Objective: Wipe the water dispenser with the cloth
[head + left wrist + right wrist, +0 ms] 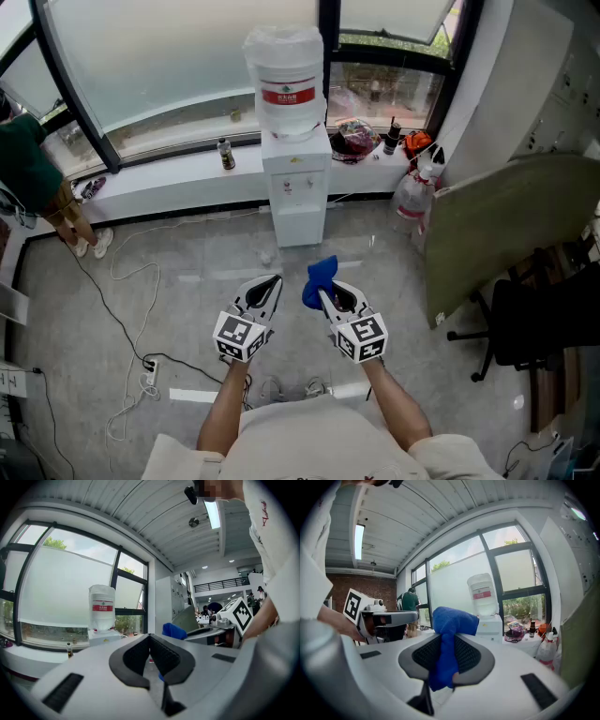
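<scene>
A white water dispenser (296,192) with a large bottle (285,80) on top stands against the window ledge, straight ahead of me. It also shows in the left gripper view as the dispenser (104,634) and in the right gripper view as the dispenser (489,624). My right gripper (322,290) is shut on a blue cloth (321,279), which bunches above the jaws; the same cloth (447,639) hangs between the jaws in the right gripper view. My left gripper (266,289) is held beside it, shut with nothing in it. Both are well short of the dispenser.
A cable and power strip (150,367) lie on the floor at left. A person (37,183) stands at far left by the window. A leaning board (511,230) and black chair (544,323) are at right. Bottles and bags (356,139) crowd the ledge.
</scene>
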Tool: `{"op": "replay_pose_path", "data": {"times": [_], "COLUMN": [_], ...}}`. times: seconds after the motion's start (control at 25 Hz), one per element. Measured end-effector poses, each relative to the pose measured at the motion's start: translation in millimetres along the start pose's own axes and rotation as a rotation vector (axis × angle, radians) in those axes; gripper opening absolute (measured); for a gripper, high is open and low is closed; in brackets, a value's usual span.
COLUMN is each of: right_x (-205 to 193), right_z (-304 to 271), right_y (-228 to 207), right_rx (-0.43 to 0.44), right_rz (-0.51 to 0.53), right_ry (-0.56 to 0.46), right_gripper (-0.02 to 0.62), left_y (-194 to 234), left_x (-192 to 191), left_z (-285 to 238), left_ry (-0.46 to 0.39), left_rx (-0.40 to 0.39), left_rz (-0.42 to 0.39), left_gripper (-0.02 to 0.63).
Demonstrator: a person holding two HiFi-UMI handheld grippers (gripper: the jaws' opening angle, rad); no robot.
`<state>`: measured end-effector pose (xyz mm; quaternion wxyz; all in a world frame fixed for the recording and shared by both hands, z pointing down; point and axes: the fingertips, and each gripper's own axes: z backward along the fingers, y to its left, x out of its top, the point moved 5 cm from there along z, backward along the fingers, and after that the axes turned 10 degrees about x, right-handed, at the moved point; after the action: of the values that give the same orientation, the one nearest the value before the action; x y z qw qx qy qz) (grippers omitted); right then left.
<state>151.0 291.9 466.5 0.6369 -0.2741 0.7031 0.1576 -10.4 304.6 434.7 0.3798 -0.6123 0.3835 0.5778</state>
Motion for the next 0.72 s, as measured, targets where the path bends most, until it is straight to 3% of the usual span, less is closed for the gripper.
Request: {"op": "replay_pose_path", "data": {"times": [0.36,0.72], "right_x": [-9.6,-7.8], "right_z": [25.8,30.7], "right_y": [-14.6,-25.7], "right_rx": [0.022,0.043], "right_rz": [-0.008,-0.008], "right_ry": [0.007,-0.002], "right_gripper": [0.089,0.092], "left_y": [-33.8,-34.7], "left_x": [-8.8,-7.9], "left_z": [-4.5,-11.3], "left_ry": [0.021,-0.001], "left_rx": [0.004,0.032], "left_rz": [0.010,0.028], "left_gripper": [0.011,0.011]}}
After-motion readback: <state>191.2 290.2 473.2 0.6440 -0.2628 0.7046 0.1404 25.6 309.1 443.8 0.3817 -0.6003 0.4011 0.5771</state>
